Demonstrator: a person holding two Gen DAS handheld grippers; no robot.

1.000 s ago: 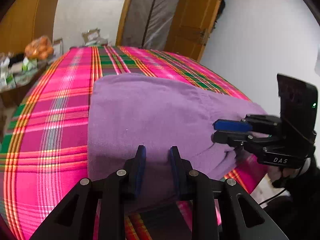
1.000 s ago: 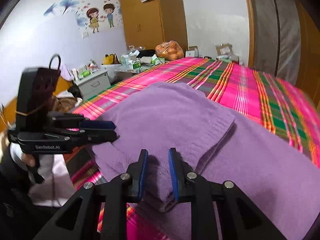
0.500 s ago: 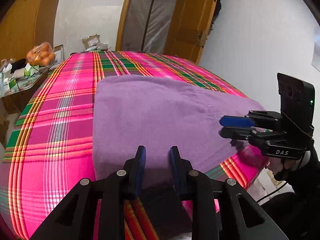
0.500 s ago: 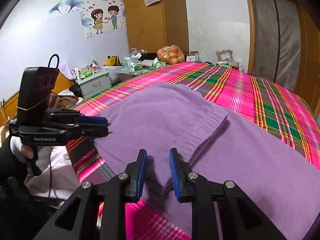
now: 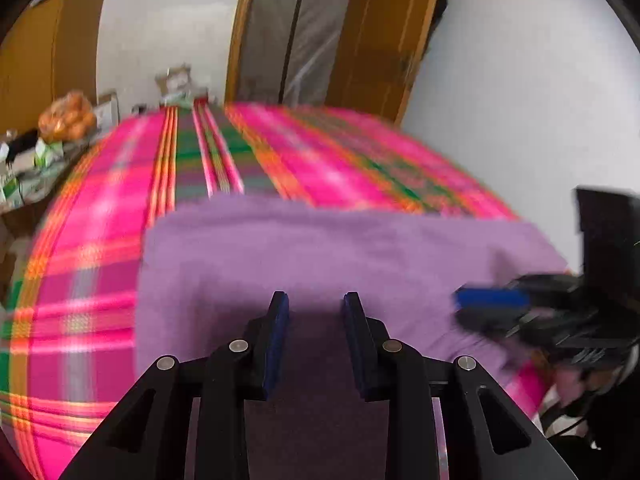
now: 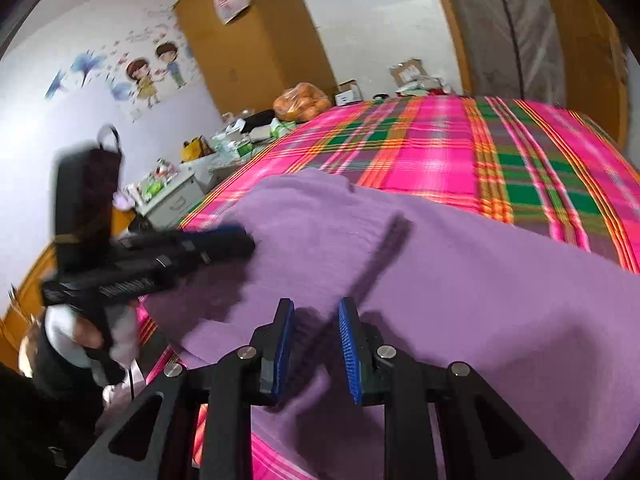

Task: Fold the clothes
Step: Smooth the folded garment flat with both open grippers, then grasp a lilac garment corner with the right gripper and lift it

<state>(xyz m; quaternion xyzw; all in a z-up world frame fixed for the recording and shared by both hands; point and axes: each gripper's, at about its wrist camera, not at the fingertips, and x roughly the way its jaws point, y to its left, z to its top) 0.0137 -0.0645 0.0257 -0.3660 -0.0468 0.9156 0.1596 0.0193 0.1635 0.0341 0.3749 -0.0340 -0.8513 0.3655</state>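
A purple garment [image 5: 320,248] lies folded flat on the pink plaid bed cover [image 5: 100,220], near the bed's front edge. My left gripper [image 5: 316,304] hovers low over its near edge. Its jaws are opening and only shadowed cloth shows below the gap, nothing pinched. My right gripper [image 6: 316,312] stands open over the purple garment [image 6: 480,280], with the dark edge of a fold running under the gap. In the left wrist view the right gripper [image 5: 472,308] is at the cloth's right end. The right wrist view has the left gripper [image 6: 240,240] over the cloth's left part.
A cluttered side table with a bag of oranges [image 6: 302,102] and a white drawer unit [image 6: 172,196] stand to the left of the bed. A wooden wardrobe [image 6: 256,40] and a door [image 5: 384,40] are behind. The plaid cover [image 6: 440,148] lies bare beyond the garment.
The left gripper has come forward from the bed's edge to over the cloth. The right wrist view has rolled and moved closer to the fold. Both views are blurred by motion.
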